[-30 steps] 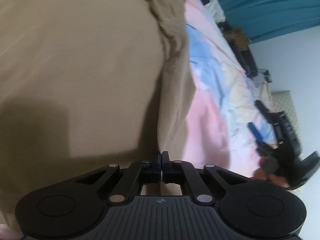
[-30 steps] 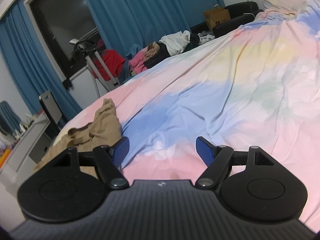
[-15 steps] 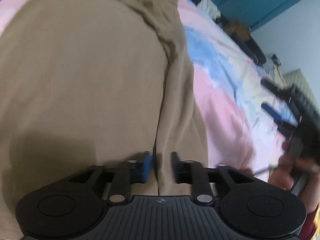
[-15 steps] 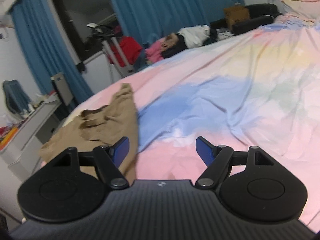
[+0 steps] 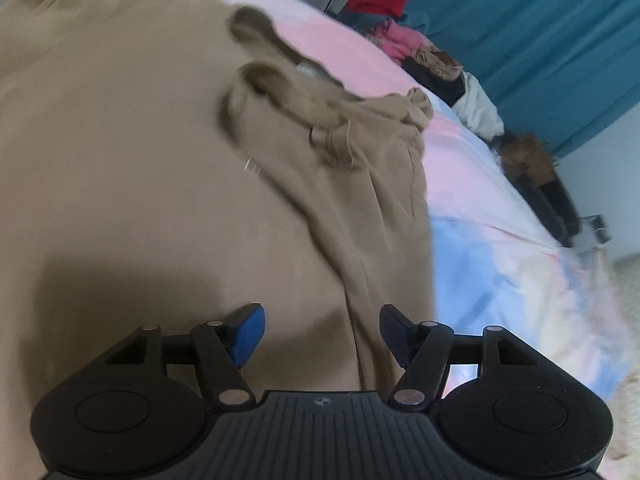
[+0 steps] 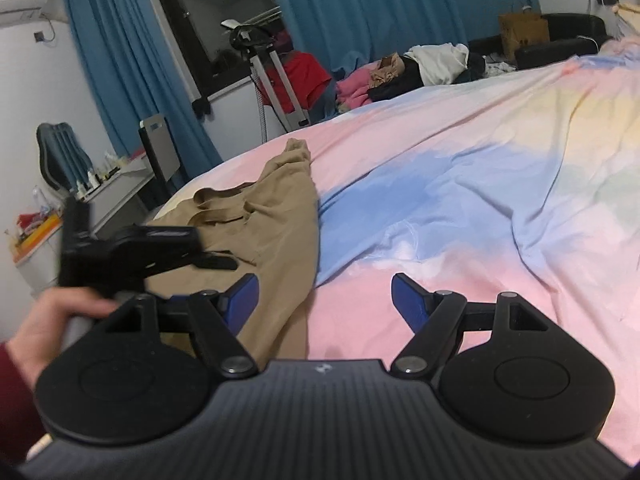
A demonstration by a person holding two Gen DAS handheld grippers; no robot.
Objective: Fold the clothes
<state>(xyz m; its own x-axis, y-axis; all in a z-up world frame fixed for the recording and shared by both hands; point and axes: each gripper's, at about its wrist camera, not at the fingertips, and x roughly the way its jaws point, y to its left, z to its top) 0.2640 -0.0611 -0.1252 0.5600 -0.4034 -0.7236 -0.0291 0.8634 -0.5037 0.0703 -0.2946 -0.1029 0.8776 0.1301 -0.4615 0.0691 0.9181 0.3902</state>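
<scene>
A tan shirt [image 5: 168, 184] lies spread on the bed [image 6: 460, 208], close to the bed's near edge and toward the corner that faces the desk [image 6: 100, 196]. Most of it is flat; its collar [image 5: 276, 92] is rumpled, and one sleeve is folded in over the body, forming a long ridge that runs down the cloth. The bedsheet under it is patched in pink, pale blue and yellow.

The left tool [image 5: 322, 330] hangs just above the shirt's lower part with its blue-padded fingers [image 5: 248, 330] spread wide apart, released, gripping nothing. The folded ridge of cloth passes between the two fingers, and I cannot tell whether either pad touches it. This view is motion-blurred.

The right tool [image 6: 324, 300] is likewise released, its fingers wide apart and empty, held over the pink part of the sheet just beside the shirt's outer edge. In its view the left tool [image 6: 132, 252] shows as a dark blurred shape over the shirt, gripped by a hand [image 6: 56, 320] in a dark red sleeve.

At the bed's far edge sits a heap of clothes [image 6: 412, 68], with blue curtains [image 6: 380, 4] behind it.
</scene>
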